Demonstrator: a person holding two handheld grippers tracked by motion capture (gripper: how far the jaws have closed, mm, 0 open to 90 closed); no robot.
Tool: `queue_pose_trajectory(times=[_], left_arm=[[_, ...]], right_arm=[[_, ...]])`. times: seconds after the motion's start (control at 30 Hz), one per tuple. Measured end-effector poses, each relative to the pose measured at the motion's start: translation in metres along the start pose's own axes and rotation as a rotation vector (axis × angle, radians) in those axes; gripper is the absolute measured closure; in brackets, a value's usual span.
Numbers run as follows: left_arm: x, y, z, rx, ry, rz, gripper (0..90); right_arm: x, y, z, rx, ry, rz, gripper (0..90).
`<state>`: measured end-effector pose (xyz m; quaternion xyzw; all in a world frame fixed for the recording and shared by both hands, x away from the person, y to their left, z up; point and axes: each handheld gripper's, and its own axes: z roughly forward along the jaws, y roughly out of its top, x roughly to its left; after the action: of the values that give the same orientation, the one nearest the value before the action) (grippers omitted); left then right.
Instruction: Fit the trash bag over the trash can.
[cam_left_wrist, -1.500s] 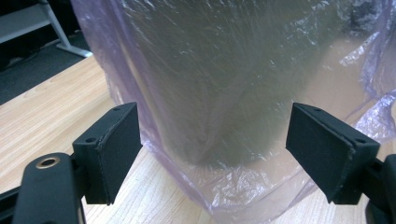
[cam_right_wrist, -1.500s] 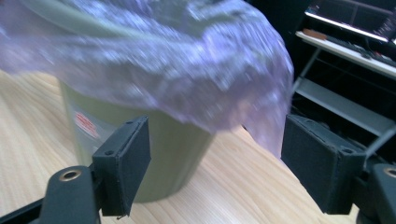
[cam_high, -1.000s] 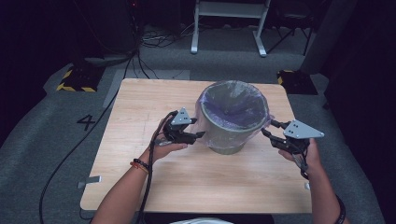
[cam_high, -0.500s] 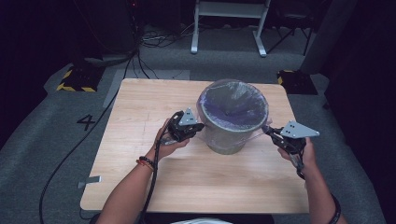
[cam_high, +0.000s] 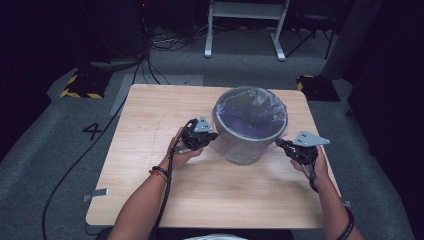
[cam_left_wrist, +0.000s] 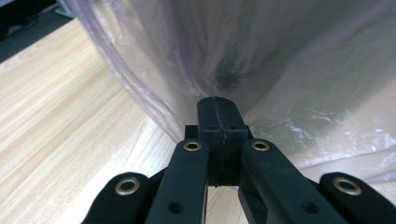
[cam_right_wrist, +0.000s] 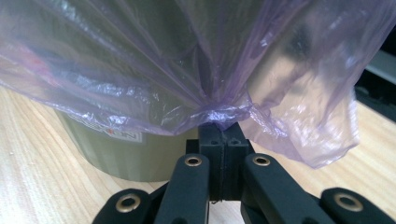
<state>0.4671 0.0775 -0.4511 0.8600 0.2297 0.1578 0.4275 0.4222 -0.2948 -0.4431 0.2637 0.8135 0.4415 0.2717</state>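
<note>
Both tools, left tool and right tool, are clamping the thin bin liner; pulling hard risks tearing it or tipping the bin.

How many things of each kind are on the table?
Bin: 1
Purple bag: 1
Grippers, left and right: 2
Total: 4

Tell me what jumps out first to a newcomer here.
A grey bin lined with a purple-tinted plastic bag stands right of centre on the wooden table. The left gripper and right gripper flank it, each shut, pinching the bag's hanging edge.
</note>
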Motion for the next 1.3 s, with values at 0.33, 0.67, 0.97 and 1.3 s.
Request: queue_pose_trajectory(times=[0.33, 0.67, 0.97, 1.3], left_arm=[[0.003, -0.005, 0.007, 0.019, -0.004, -0.013, 88.9], [0.006, -0.009, 0.003, 0.015, 0.012, -0.035, 81.3], [0.001, -0.010, 0.009, 0.038, -0.002, -0.027, 82.8], [0.001, -0.011, 0.003, 0.036, 0.021, -0.046, 63.8]], right_arm=[[-0.005, -0.015, 0.013, 0.010, 0.012, 0.069, 90.0], [-0.007, -0.020, 0.016, 0.016, 0.014, 0.094, 90.0], [-0.004, -0.026, 0.024, 0.061, 0.023, 0.095, 87.8], [-0.007, -0.031, 0.019, 0.054, 0.025, 0.117, 75.8]])
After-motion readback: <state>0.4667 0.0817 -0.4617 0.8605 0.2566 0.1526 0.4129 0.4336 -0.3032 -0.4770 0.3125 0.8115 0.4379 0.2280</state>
